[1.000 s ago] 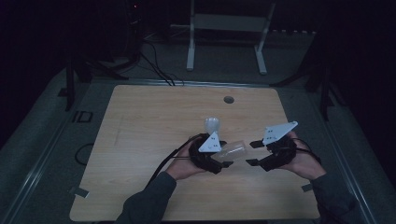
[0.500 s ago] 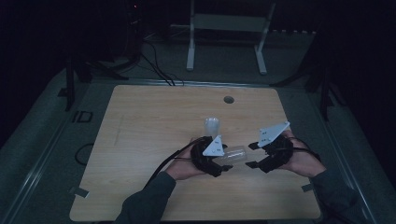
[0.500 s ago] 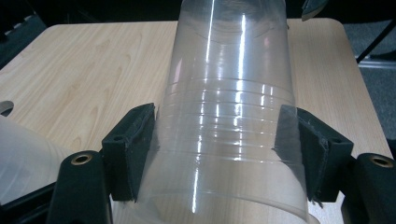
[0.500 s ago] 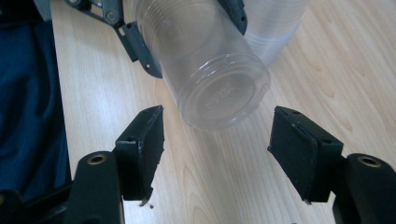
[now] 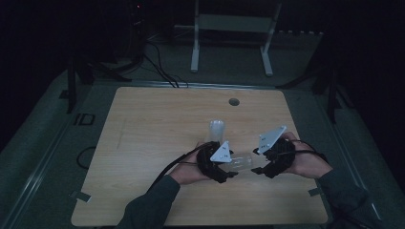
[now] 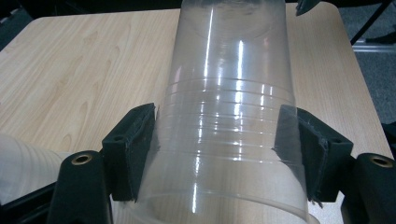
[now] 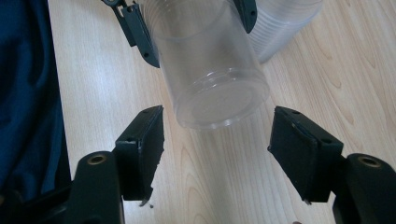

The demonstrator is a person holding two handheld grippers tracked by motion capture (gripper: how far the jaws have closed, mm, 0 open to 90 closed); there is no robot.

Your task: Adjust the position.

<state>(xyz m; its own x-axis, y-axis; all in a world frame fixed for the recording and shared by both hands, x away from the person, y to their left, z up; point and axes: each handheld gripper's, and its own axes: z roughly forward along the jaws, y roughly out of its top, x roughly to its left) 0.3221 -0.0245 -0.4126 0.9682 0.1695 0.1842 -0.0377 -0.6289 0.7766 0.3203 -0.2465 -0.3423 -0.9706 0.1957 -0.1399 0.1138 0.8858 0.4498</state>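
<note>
— How does it look from above?
— Dim. My table is the one lit patch, and the floor and the far room sink into black.
— And close in?
— Brighter. White glare streaks run down the clear cup between my fingers; its near rim is soft, the wood sharp.

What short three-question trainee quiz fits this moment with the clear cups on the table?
1. True or false: the left gripper is shut on the clear plastic cup.
2. The right gripper has its jaws: A) clamped on the cup's base, B) open, short of the cup's base, C) flat on the light wooden table.
3. What stands upright on the table beyond the left gripper in the high view?

Key: 1 true. 2 B. 3 A stack of clear plastic cups.
</note>
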